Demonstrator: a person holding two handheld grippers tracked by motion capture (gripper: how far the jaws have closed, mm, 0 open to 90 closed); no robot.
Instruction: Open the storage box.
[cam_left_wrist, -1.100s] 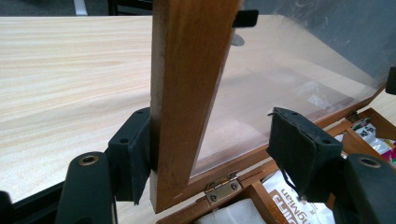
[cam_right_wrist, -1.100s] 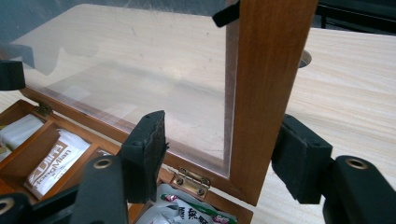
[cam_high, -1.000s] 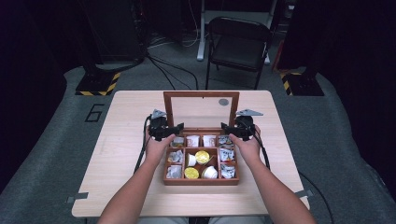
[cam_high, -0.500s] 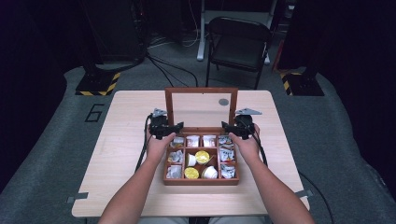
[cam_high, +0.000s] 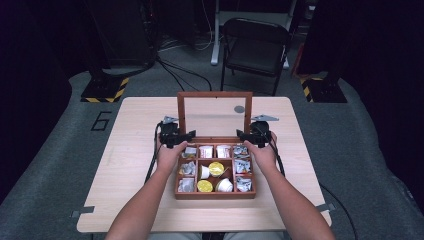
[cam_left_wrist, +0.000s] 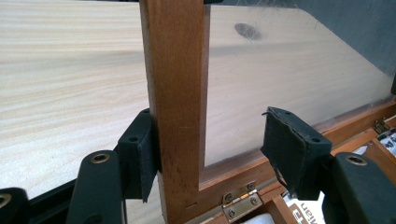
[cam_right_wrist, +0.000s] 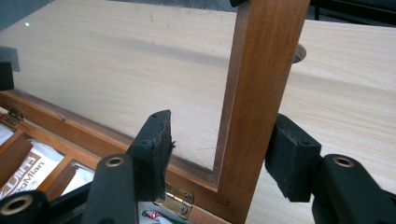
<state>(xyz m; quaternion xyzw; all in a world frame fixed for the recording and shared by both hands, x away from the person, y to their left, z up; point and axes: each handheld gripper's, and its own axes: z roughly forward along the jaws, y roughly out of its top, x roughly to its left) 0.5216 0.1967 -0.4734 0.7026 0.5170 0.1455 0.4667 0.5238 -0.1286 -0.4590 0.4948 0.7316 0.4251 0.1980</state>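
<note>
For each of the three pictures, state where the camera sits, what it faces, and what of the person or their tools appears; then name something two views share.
High view: above the person's side, looking forward and down on the table; both forearms, left hand-held gripper and right hand-held gripper.
Left gripper view: rides that gripper, facing the lid's left frame post between its black jaws.
Right gripper view: rides that gripper, facing the lid's right frame post between its jaws.
Shared: both gripper views show the glass-paned lid and brass hinges.

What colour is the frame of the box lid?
Reddish-brown wood around a clear pane; the lid frame shows best in the left gripper view.
</note>
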